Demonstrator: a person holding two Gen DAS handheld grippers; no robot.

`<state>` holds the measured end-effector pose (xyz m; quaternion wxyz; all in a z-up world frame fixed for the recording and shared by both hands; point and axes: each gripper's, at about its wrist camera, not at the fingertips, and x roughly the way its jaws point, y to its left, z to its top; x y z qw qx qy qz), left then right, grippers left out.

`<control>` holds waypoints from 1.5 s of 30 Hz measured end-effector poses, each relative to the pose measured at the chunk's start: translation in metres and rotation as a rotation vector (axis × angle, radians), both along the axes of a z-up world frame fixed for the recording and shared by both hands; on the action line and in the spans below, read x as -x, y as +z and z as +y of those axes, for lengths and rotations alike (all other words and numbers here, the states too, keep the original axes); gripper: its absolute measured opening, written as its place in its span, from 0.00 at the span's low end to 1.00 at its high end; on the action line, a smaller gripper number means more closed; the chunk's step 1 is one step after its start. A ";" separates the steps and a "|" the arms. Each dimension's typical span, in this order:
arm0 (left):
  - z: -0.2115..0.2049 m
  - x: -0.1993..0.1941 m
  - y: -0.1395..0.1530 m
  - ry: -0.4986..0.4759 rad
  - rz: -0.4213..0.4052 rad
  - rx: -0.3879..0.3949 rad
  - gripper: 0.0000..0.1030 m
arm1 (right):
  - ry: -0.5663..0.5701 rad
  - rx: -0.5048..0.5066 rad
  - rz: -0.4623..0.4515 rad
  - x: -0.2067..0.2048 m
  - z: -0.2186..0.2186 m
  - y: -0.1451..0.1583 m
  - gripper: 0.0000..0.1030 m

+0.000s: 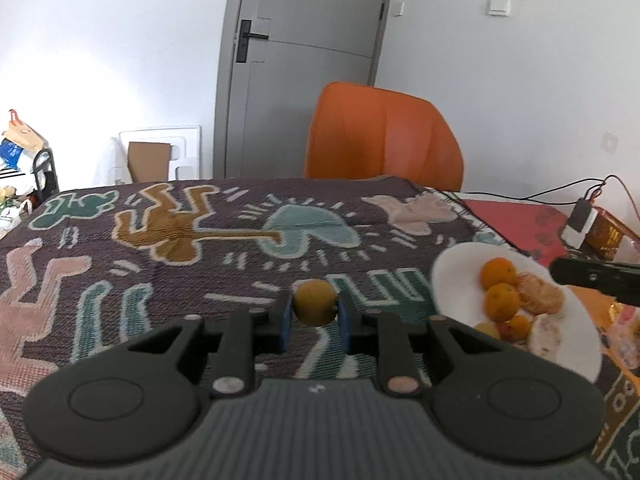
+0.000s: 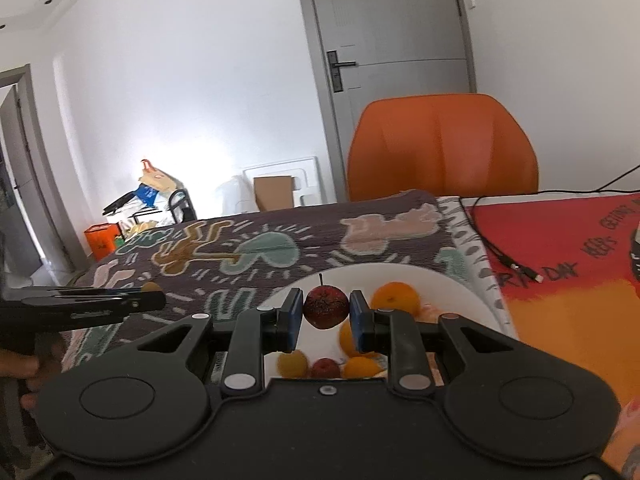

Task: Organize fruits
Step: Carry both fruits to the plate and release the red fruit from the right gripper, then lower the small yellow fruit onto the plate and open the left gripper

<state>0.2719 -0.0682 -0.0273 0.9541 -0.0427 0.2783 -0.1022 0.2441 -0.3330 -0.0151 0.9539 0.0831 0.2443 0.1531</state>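
**Both fingers loaded: yellow fruit left, red fruit right, plate between them**

Though small, both fruits are pinched across their middles. Left gripper point(image 1: 315, 314): blue fingers point(image 1: 285, 322) clamped on a yellow-green fruit point(image 1: 314, 302), round, held clear above the patterned cloth point(image 1: 160, 264). Right gripper point(image 2: 325, 314): fingers point(image 2: 294, 316) clamped on a dark red fruit point(image 2: 326, 306) with a thin upright stem, held above the white plate point(image 2: 452, 284).

Handling, judged: both light, firm-skinned, round, so apt to roll or squirt out if the pads sit off the widest part. Skin probably smooth; modest squeeze is enough, too much could bruise. Stem on the red one looks brittle; keep pads on the flanks, not near it. Release low or they will roll.

Just below and beyond the right fingers: oranges point(image 2: 396, 298), a small yellow fruit point(image 2: 293, 363), another red one point(image 2: 326, 367) on the plate. In the left view the plate point(image 1: 452, 268) is to the right of the fingers, also holding peeled mandarin pieces point(image 1: 540, 294); it is fairly full, with bare room mostly at its far and left parts.

Room: wide open cloth ahead and left of the left fingers. The right gripper's tip shows at the right edge of the left view, over the plate; the left gripper point(image 2: 154, 300) shows left of the right fingers. Near each other, so collision risk if both go for the plate.

Edges: bench far edge well ahead, orange chair point(image 1: 384, 136) behind it. Right of the plate the cloth ends; cables point(image 2: 500, 252) lie on a red mat point(image 2: 560, 240).
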 end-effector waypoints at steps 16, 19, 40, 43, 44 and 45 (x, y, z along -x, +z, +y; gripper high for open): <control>-0.043 0.002 0.014 -0.093 -0.023 0.002 0.21 | -0.061 -0.046 -0.001 -0.007 -0.028 -0.007 0.38; -0.052 0.000 0.015 -0.114 -0.023 0.003 0.21 | -0.085 -0.065 0.005 0.001 -0.036 -0.009 0.38; -0.103 -0.005 0.026 -0.183 -0.032 -0.063 0.32 | -0.137 -0.147 0.013 0.052 -0.057 -0.026 0.46; -0.100 0.003 0.027 -0.183 -0.034 -0.074 0.34 | -0.138 -0.166 0.013 0.054 -0.058 -0.029 0.48; -0.099 0.007 0.028 -0.181 -0.033 -0.075 0.36 | -0.136 -0.171 0.013 0.055 -0.058 -0.029 0.48; -0.097 0.010 0.028 -0.177 -0.034 -0.077 0.38 | -0.135 -0.174 0.012 0.057 -0.057 -0.029 0.49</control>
